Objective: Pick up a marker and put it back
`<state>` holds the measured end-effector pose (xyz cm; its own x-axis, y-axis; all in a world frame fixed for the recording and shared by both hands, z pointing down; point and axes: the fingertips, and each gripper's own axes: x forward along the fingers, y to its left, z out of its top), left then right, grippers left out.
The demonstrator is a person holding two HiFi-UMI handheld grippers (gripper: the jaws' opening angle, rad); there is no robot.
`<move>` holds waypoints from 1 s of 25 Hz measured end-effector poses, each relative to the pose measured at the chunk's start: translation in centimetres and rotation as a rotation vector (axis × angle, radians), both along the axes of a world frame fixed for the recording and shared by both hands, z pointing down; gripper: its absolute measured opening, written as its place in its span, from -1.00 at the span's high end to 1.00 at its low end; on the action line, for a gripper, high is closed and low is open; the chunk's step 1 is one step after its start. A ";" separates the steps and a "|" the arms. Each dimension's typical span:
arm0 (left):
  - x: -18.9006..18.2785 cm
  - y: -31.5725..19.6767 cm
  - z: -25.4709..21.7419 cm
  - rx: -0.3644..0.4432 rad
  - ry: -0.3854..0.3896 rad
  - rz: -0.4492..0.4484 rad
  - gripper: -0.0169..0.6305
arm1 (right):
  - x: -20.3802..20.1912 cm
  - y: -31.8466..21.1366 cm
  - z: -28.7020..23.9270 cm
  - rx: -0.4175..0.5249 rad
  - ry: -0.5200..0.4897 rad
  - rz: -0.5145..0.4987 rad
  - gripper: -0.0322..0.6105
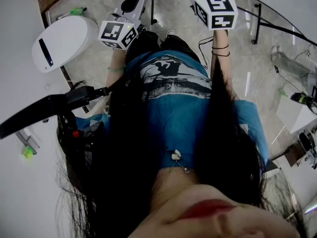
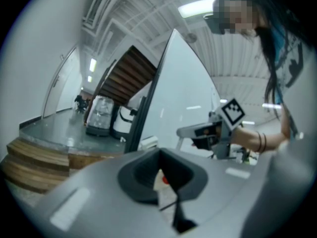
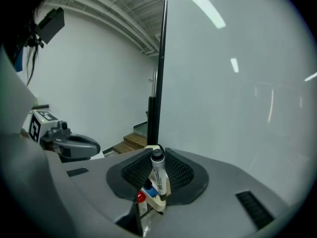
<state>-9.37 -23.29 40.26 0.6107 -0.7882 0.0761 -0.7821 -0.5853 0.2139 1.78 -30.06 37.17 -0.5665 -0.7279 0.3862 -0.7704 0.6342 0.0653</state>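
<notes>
Done: pickup, right tongs (image 3: 157, 158) clamp the black-capped marker (image 3: 158, 176)
Left tongs (image 2: 162, 175): slightly parted, empty
To go: we drop it back in the holder (image 3: 155, 203)

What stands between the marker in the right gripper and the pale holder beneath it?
Nothing visible does. The right gripper holds the marker, whose lower end overlaps the pale holder in that gripper's view.

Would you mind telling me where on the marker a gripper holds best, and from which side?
Mid-barrel, below the cap, with the jaws closing across its round sides from left and right. The right gripper holds the marker this way now: it stands upright between the jaws, cap end up, which looks steady.
</notes>
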 end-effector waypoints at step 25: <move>-6.7 0.0 1.2 -0.013 0.014 -0.036 0.94 | -7.7 -0.7 8.5 -0.141 0.096 -0.052 0.62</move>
